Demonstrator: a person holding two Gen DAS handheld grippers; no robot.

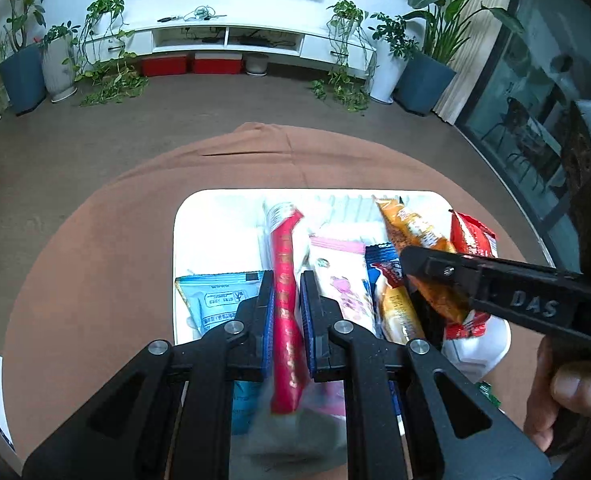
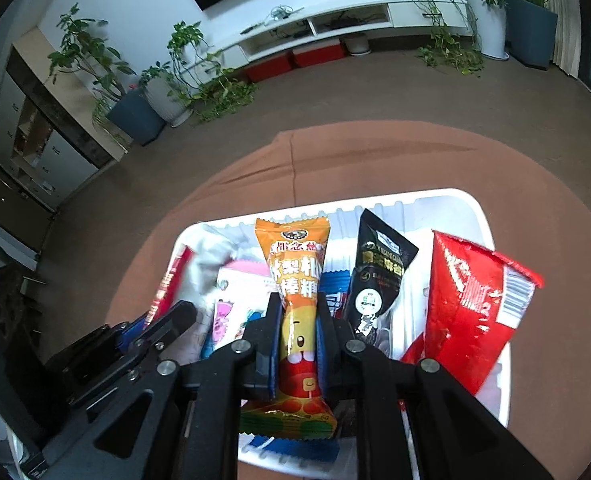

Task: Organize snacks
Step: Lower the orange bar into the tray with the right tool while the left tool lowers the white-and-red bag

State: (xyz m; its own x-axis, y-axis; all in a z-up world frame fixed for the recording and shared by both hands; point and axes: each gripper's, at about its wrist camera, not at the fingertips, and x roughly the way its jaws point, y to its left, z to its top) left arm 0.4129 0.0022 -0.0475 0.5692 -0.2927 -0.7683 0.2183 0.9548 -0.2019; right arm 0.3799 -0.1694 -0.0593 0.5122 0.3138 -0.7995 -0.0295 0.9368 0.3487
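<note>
Left claw (image 1: 287, 292) clamps a red stick packet (image 1: 285, 320); right claw (image 2: 297, 316) clamps an orange candy packet (image 2: 297, 292). Both packets sit over the white bin (image 2: 491, 216), with other snacks beside them.

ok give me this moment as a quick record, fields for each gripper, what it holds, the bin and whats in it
left gripper: shut on red stick packet
right gripper: shut on orange snack packet
container: white bin on a brown cloth
held packets: both over the bin, standing among the others
other contents: light blue packet, pink packet, black packet, red bag
gripper positions: side by side, close together
</note>
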